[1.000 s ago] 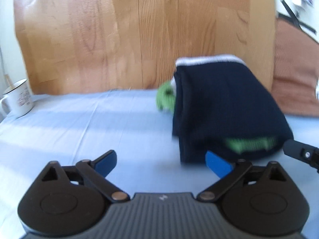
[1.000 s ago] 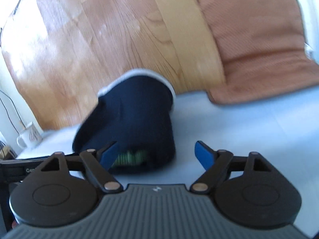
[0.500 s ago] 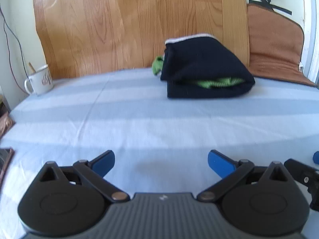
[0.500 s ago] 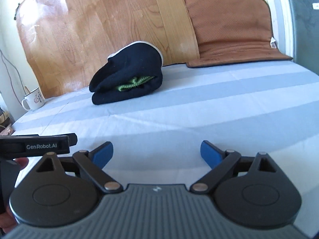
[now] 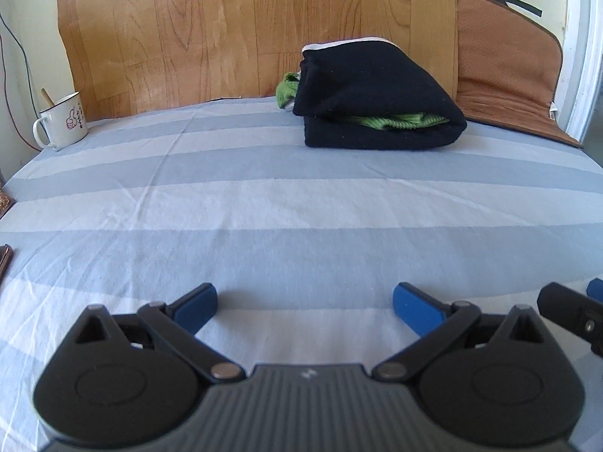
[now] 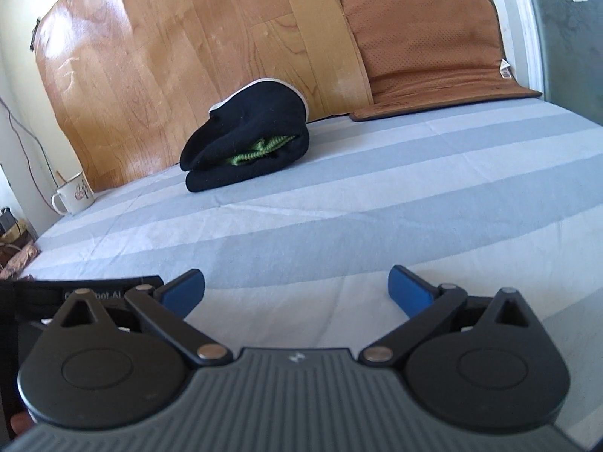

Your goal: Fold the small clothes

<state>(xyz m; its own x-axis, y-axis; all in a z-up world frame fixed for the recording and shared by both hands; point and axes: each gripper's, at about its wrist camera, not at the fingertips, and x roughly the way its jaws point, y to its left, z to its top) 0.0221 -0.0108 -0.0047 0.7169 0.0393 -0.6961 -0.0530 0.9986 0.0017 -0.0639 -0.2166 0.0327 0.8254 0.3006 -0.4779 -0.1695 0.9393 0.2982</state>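
We've got the folded dark garment (image 5: 380, 101) with green fabric (image 5: 392, 120) tucked in its fold lying at the far side of the striped bed sheet (image 5: 264, 218), against the wooden board (image 5: 226, 30) and just left of the brown cushion (image 5: 505, 71), well apart from both sets of fingers. Our left gripper (image 5: 305, 303) sits spread wide over bare sheet with nothing between the fingers; our right gripper (image 6: 296, 290) is opening, also empty, garment ahead and to its left. White mug (image 5: 62, 120) at far left edge
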